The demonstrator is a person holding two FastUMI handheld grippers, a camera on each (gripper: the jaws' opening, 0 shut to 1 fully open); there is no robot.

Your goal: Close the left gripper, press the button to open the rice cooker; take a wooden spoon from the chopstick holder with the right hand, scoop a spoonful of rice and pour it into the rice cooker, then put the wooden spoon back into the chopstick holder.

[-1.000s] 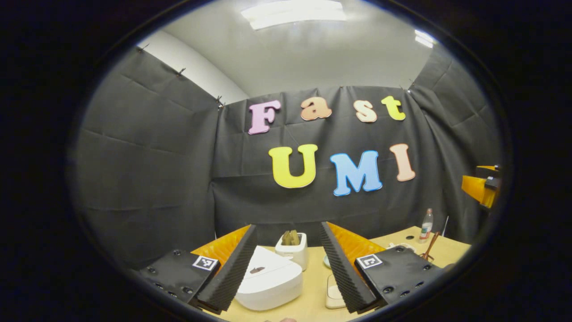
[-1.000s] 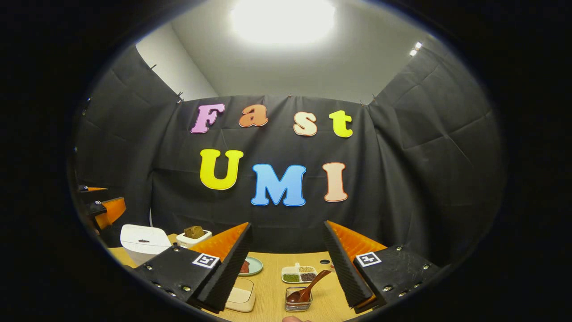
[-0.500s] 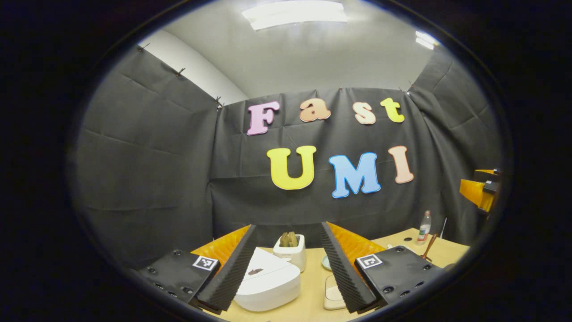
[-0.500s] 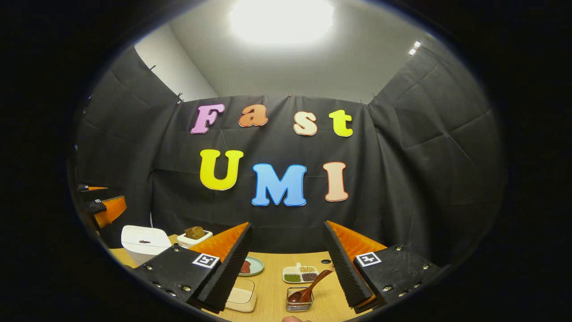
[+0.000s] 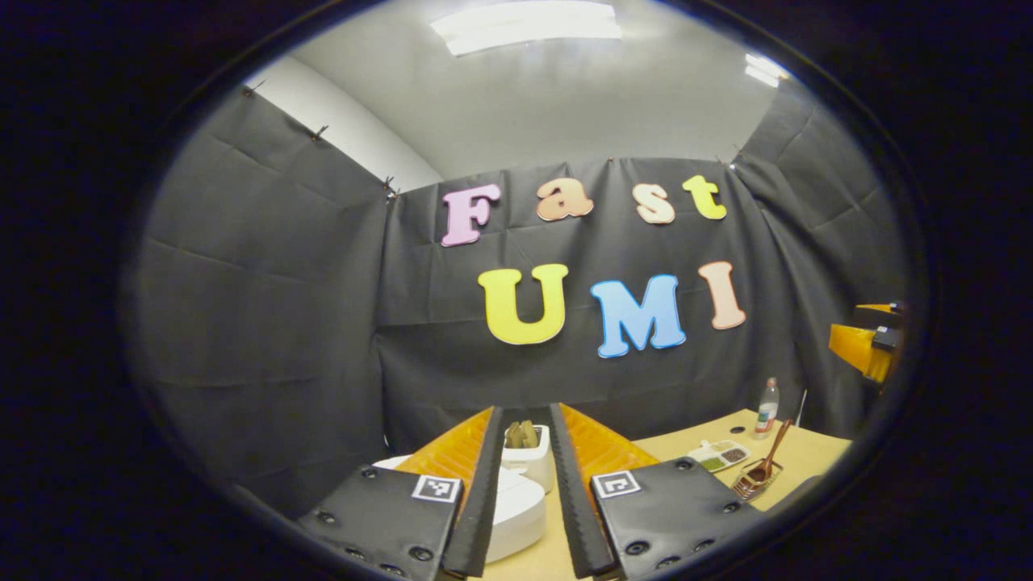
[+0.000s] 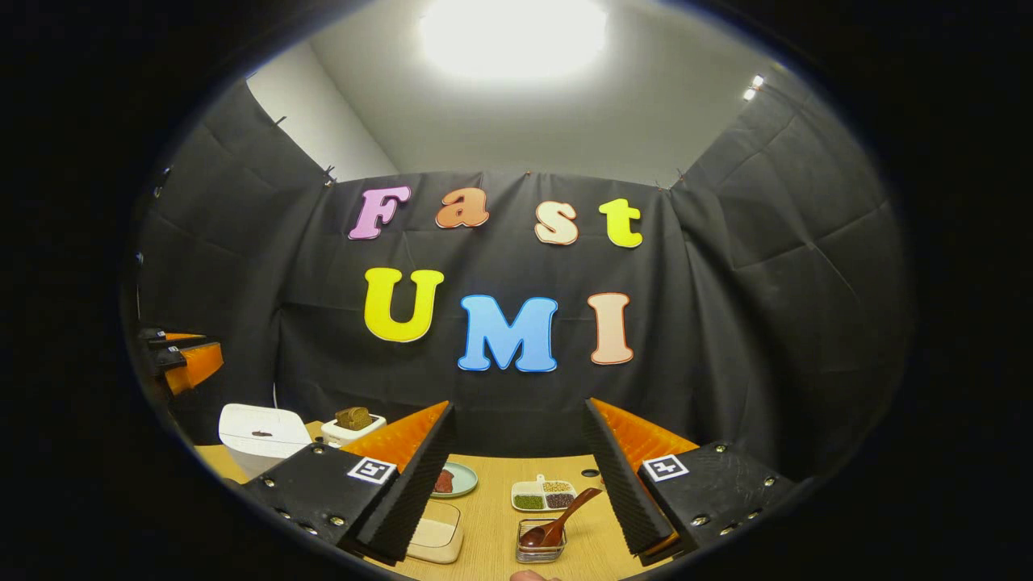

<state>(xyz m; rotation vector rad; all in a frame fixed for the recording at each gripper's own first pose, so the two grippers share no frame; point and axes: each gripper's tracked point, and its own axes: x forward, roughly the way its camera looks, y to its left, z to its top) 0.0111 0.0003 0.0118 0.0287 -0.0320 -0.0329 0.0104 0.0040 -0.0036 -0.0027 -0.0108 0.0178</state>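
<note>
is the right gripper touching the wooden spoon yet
Apart. In the right gripper view the right gripper stands open, and the wooden spoon rests in its holder on the table, between and beyond the fingers.

On the counter (image 6: pixel 484 532), the rice cooker (image 6: pixel 260 436) sits far left with a small tub (image 6: pixel 349 428) just to its right. A plate (image 6: pixel 456 480) and a divided dish (image 6: pixel 542 496) lie mid-counter; the wooden spoon (image 6: pixel 561 516) rests in the chopstick holder (image 6: pixel 539 547) before the dish.

Both held above the table (image 6: pixel 484 524), facing the back wall; shared: cooker (image 5: pixel 520 508), spoon (image 6: pixel 561 516).
</note>
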